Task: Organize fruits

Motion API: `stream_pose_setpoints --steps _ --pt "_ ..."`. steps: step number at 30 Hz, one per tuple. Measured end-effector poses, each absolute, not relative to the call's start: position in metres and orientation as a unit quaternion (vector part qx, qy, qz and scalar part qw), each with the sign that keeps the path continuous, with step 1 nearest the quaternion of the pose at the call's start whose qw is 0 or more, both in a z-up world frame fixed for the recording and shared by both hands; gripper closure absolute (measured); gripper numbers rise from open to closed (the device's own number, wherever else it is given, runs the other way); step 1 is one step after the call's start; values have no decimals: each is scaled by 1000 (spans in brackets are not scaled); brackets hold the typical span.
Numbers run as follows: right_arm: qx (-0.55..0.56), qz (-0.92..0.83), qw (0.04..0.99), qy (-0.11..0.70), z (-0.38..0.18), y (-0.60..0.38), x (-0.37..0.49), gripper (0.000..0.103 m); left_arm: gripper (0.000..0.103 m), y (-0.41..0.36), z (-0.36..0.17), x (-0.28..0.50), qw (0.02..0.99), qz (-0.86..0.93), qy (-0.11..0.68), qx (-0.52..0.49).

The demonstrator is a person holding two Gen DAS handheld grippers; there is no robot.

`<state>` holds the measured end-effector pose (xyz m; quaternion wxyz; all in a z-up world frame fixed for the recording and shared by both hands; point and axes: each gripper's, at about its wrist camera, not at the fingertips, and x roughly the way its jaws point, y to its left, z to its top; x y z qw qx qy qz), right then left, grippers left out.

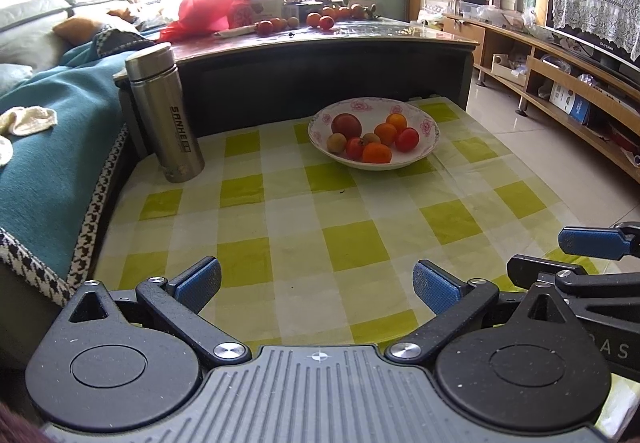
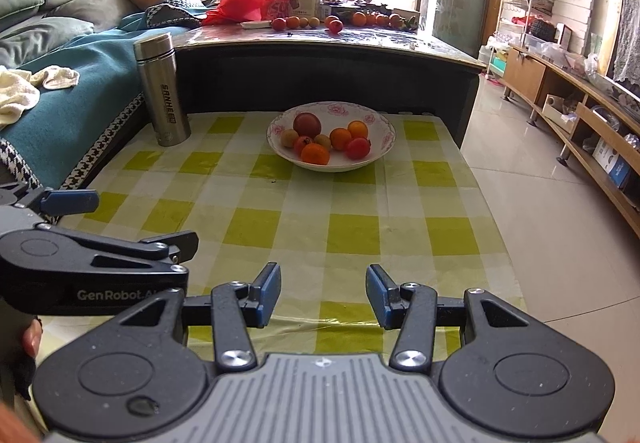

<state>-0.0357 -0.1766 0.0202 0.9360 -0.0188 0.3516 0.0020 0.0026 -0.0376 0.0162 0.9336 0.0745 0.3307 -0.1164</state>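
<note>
A white floral bowl (image 1: 428, 123) (image 2: 384, 131) sits at the far end of the green-checked table and holds several small fruits: a dark red one (image 1: 346, 125) (image 2: 307, 124), orange ones (image 1: 377, 153) (image 2: 315, 154) and red ones (image 1: 407, 139) (image 2: 358, 148). More loose fruits (image 1: 320, 20) (image 2: 334, 24) lie on the higher dark table behind. My left gripper (image 1: 316, 289) is open over the near part of the cloth, nothing between its fingers. My right gripper (image 2: 323, 293) is open too, beside it and holding nothing.
A steel flask (image 1: 166, 111) (image 2: 162, 89) stands at the table's far left corner. A sofa with a teal blanket (image 1: 52, 147) lies left. A red bag (image 1: 208, 9) and boxes sit on the dark table. Tiled floor and a wooden TV shelf (image 2: 580, 123) are to the right.
</note>
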Motion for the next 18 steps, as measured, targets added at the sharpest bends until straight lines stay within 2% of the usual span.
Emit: stream_pose_setpoints --steps 18 --pt "-18 -4 936 351 16 -177 -36 51 0 -38 12 4 933 -116 331 77"
